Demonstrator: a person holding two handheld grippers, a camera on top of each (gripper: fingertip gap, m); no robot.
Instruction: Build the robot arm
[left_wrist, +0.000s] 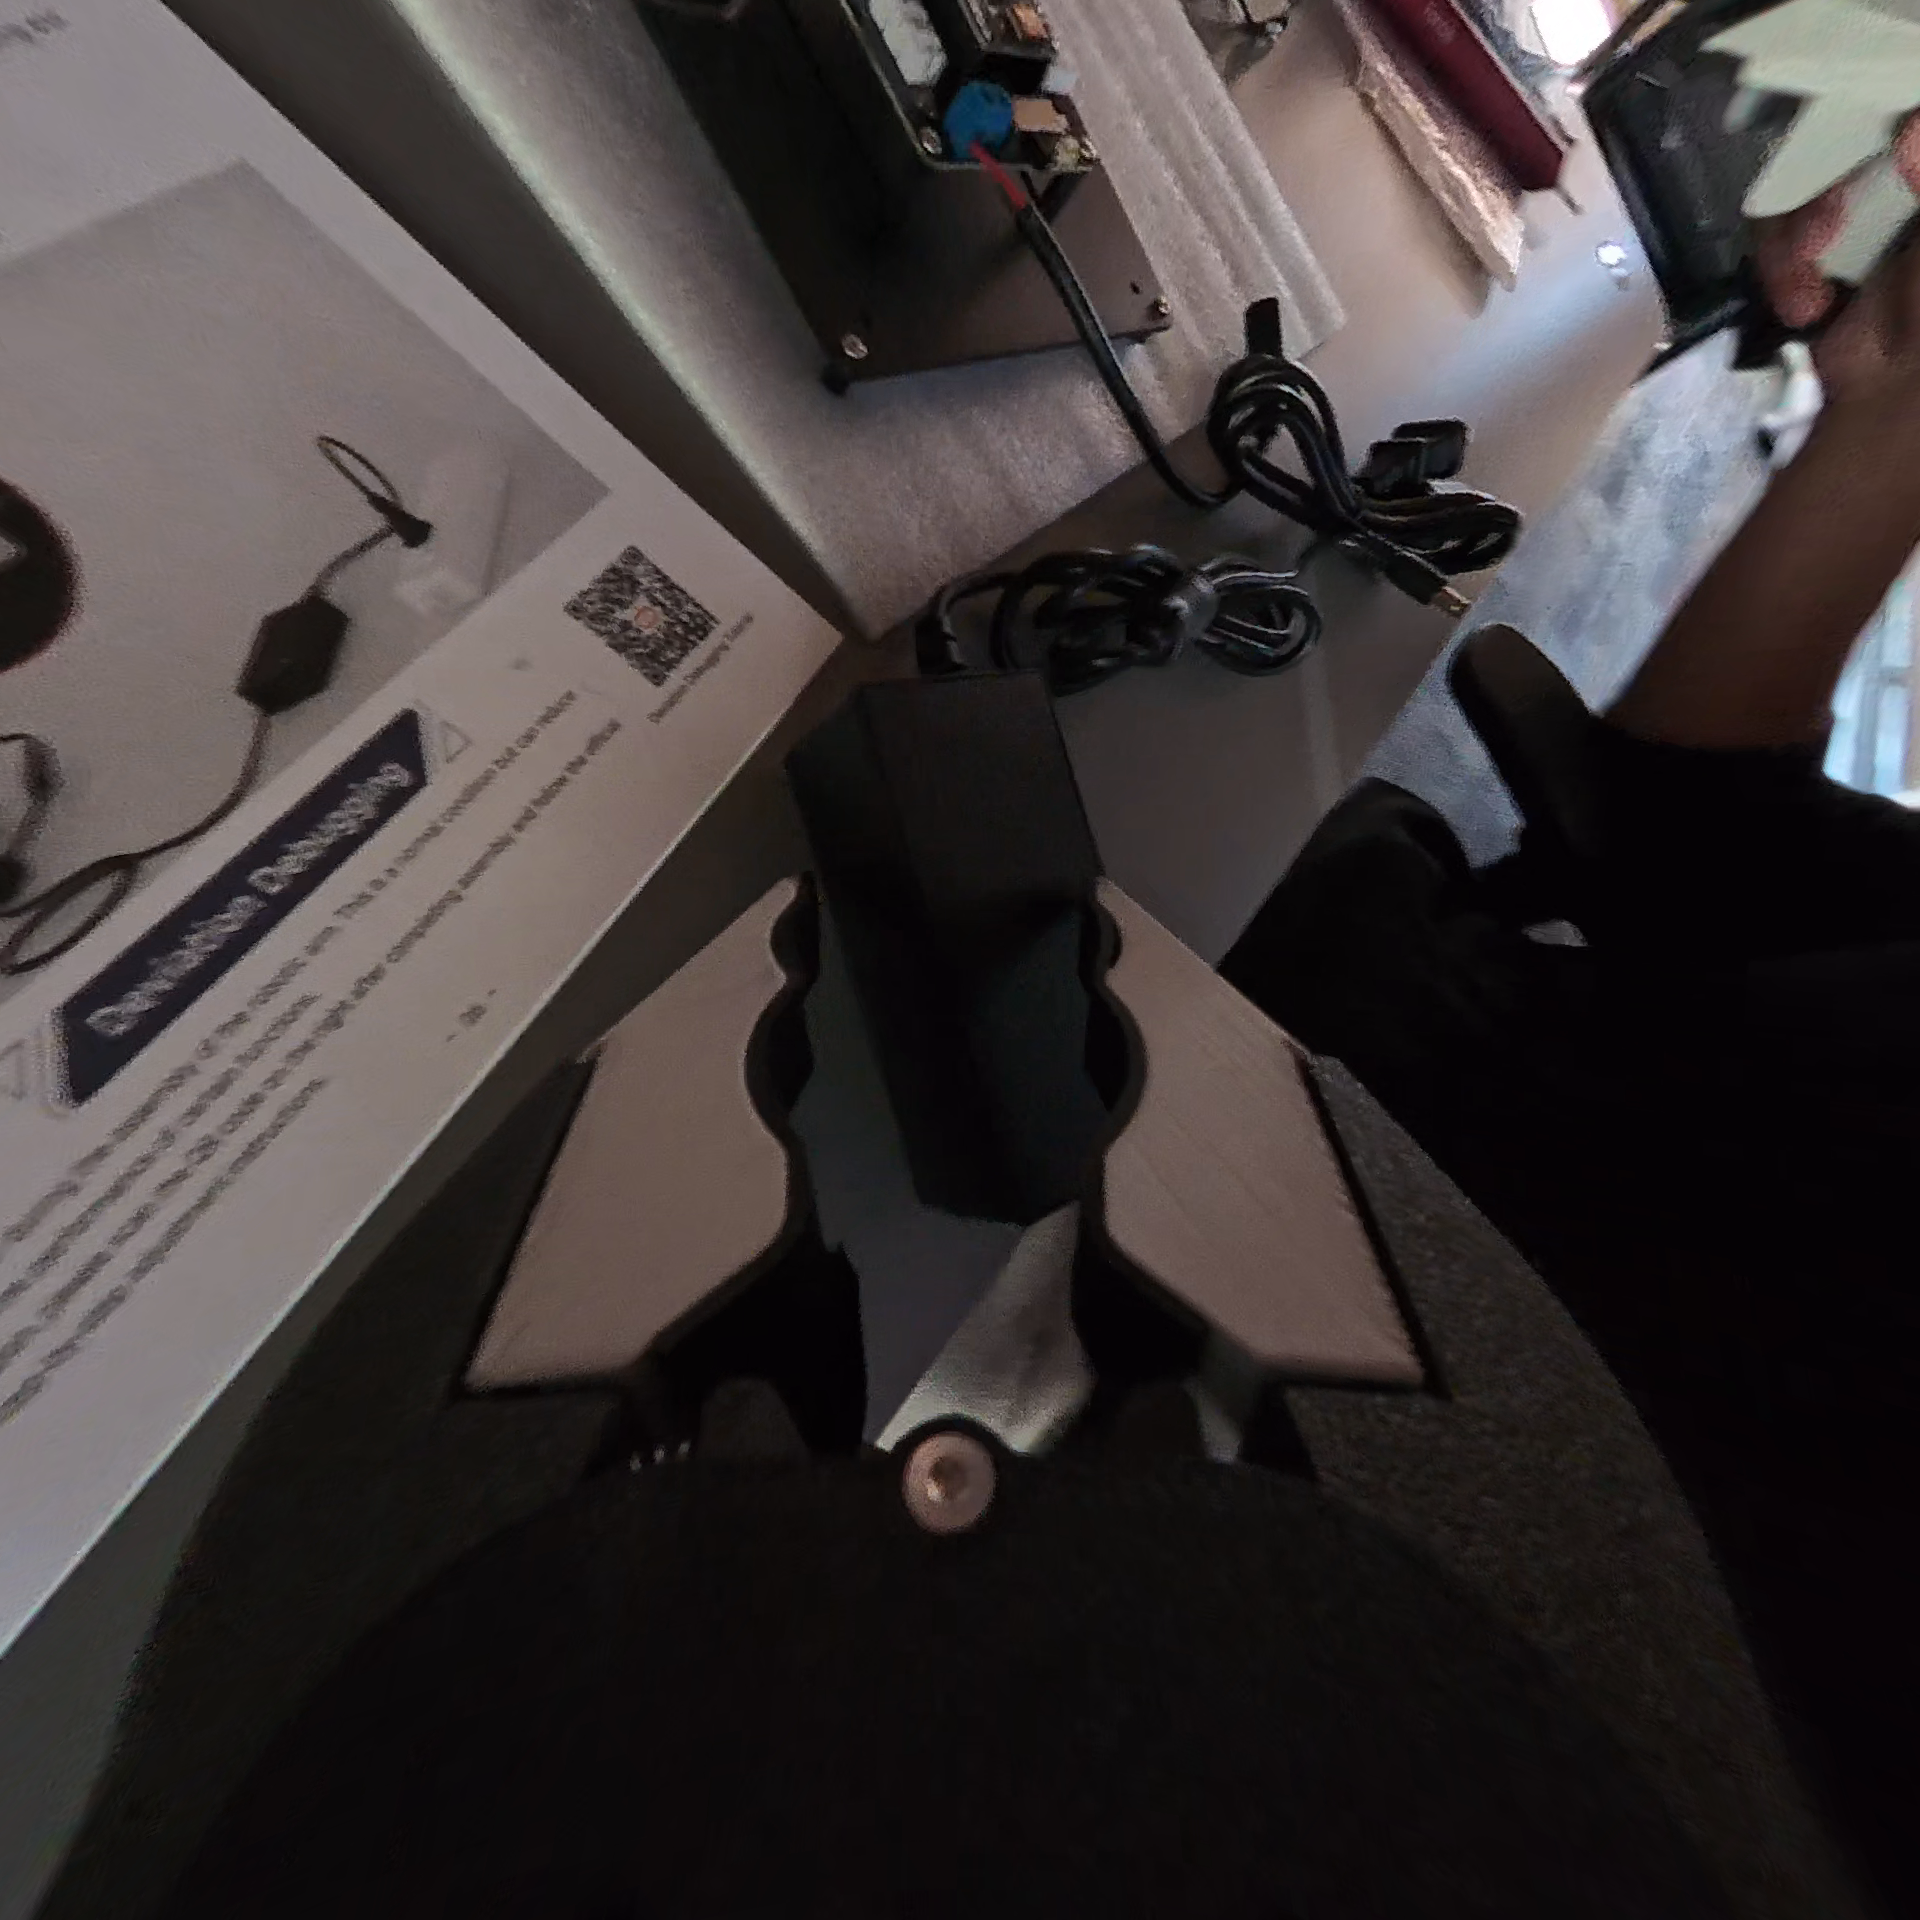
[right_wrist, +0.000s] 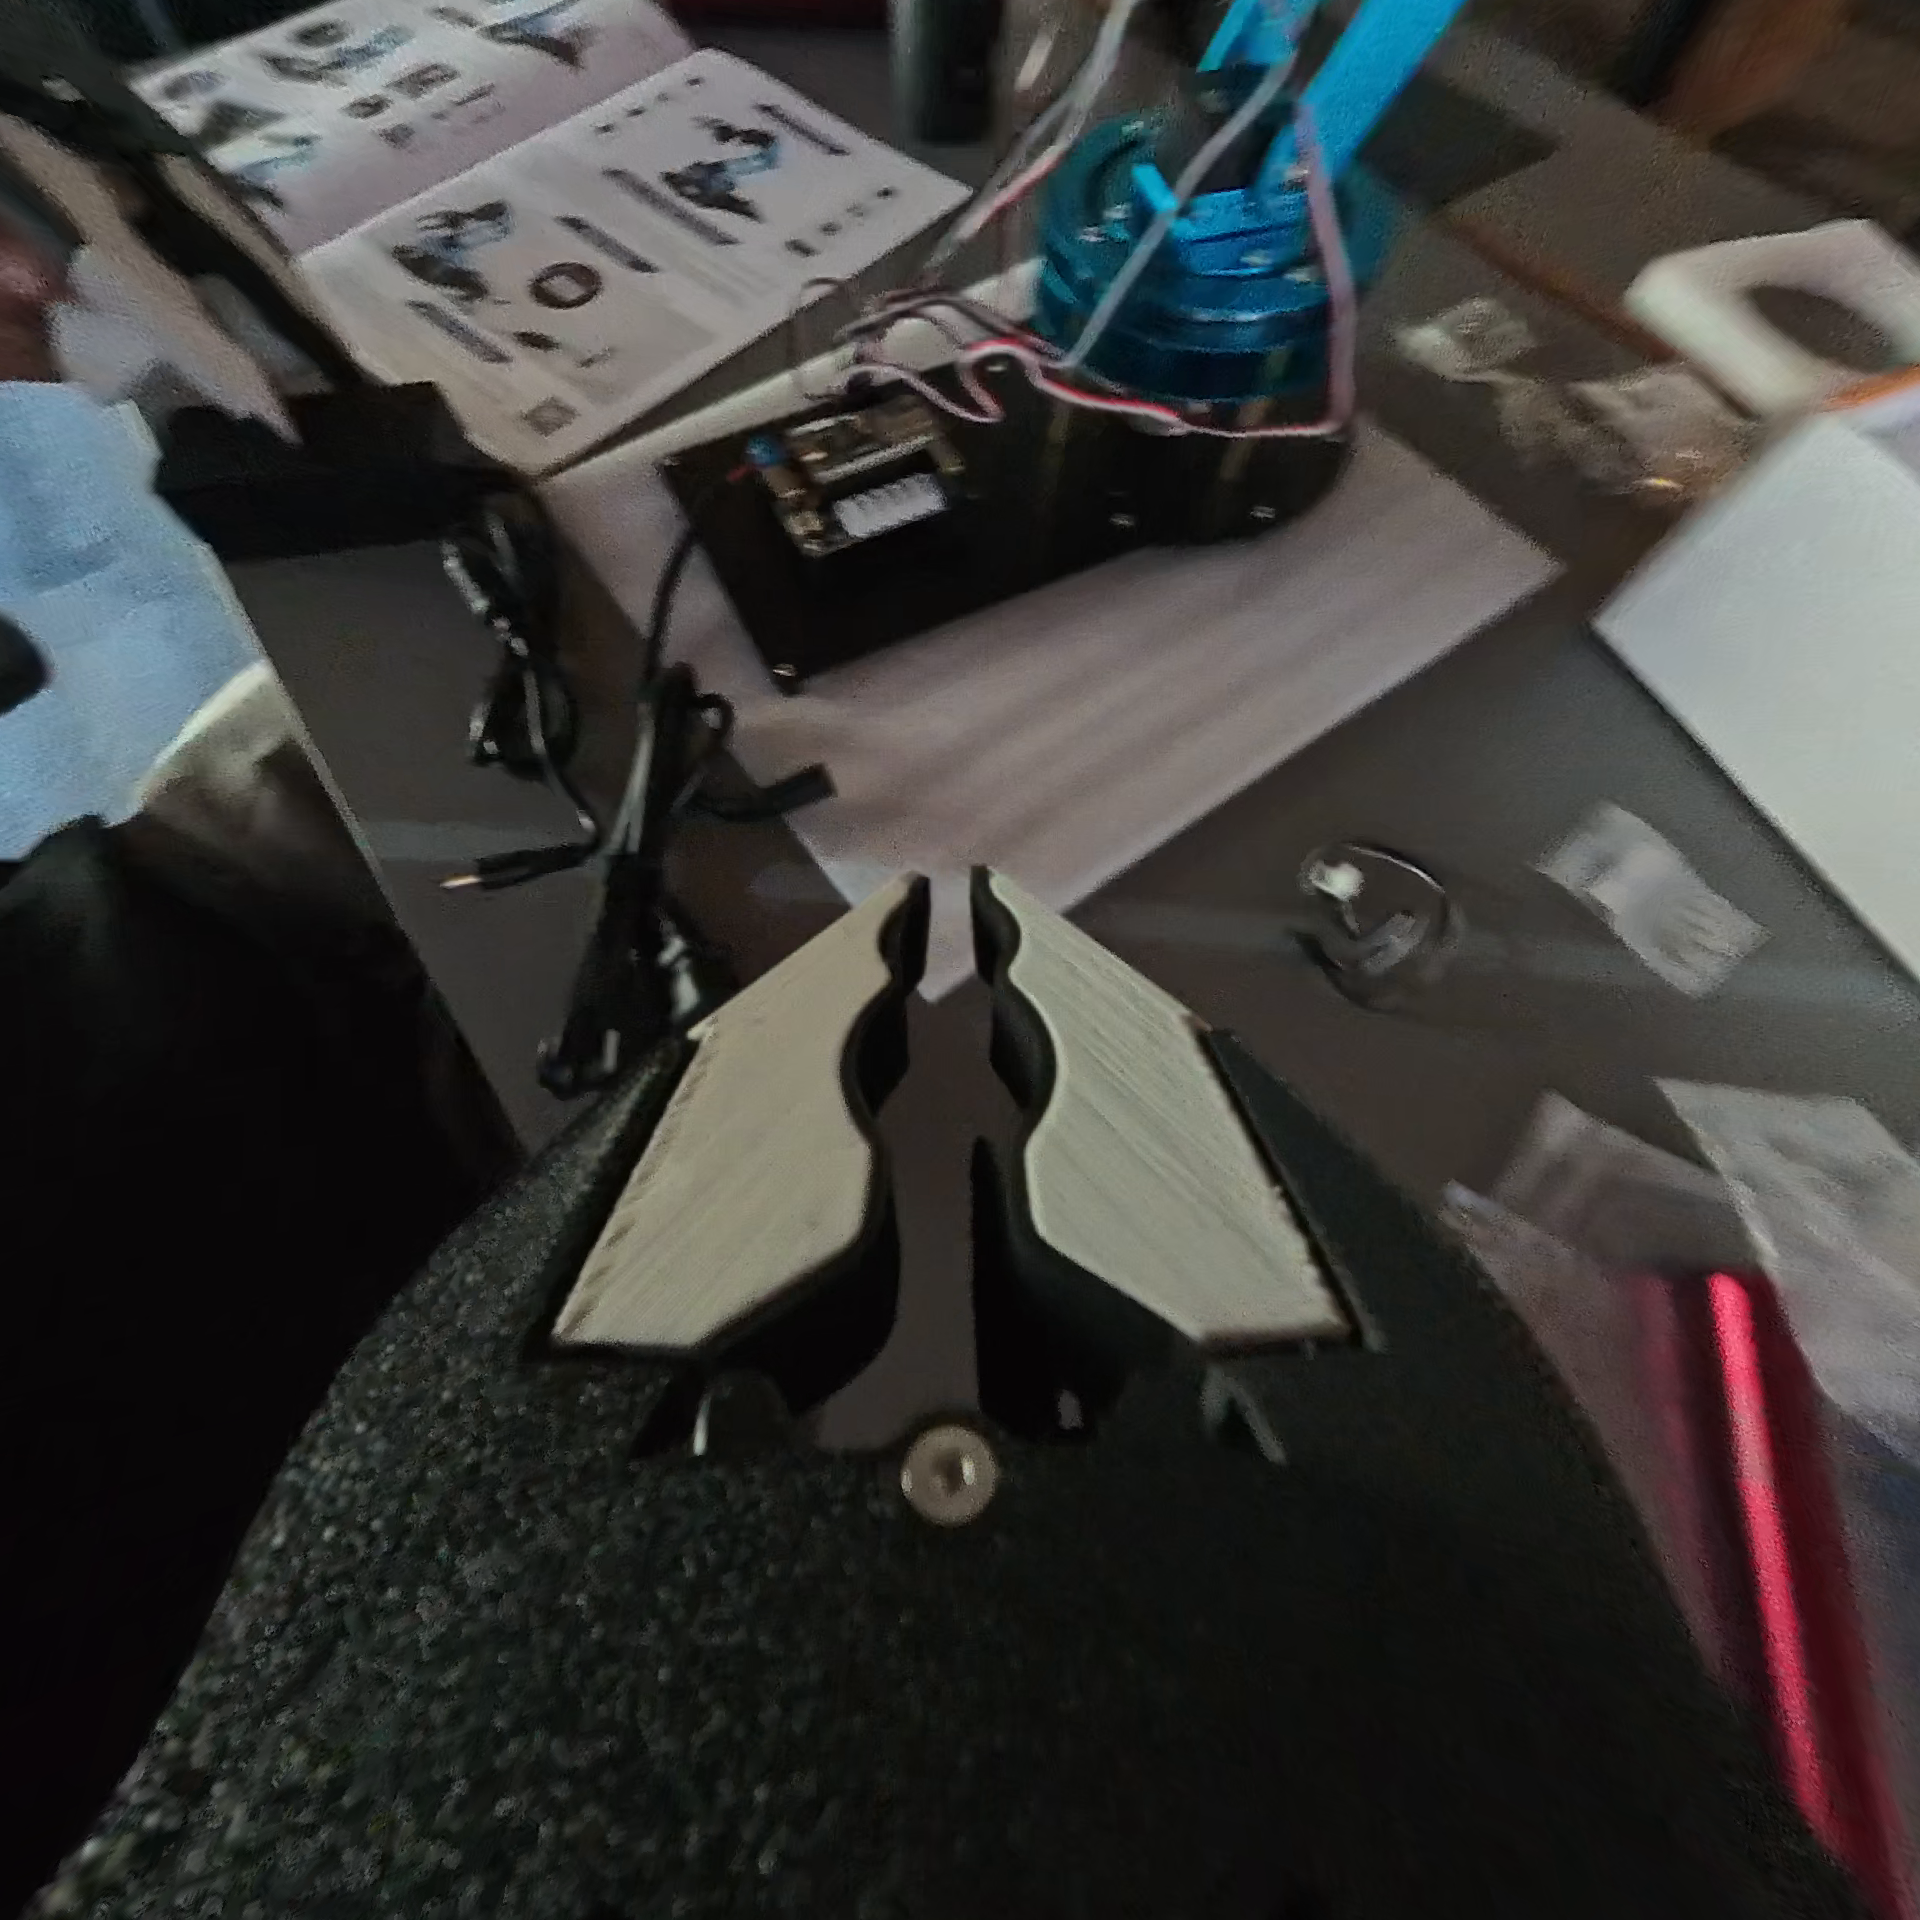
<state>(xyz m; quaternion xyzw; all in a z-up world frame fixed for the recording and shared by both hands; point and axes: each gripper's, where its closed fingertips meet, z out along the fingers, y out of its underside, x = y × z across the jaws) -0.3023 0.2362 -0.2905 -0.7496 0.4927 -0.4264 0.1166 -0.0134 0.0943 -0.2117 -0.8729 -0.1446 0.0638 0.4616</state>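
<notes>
The left tool (left_wrist: 951, 935) clamps a black power brick (left_wrist: 940, 831) endwise, its bundled cable (left_wrist: 1132, 613) trailing on the table (left_wrist: 1195, 790), while the right tool (right_wrist: 951, 904), nearly closed, holds nothing.

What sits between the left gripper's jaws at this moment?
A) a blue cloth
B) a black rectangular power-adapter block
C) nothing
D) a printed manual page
B: in the left wrist view the left gripper is shut on the black adapter block, whose bundled black cable lies just beyond on the grey table.
</notes>
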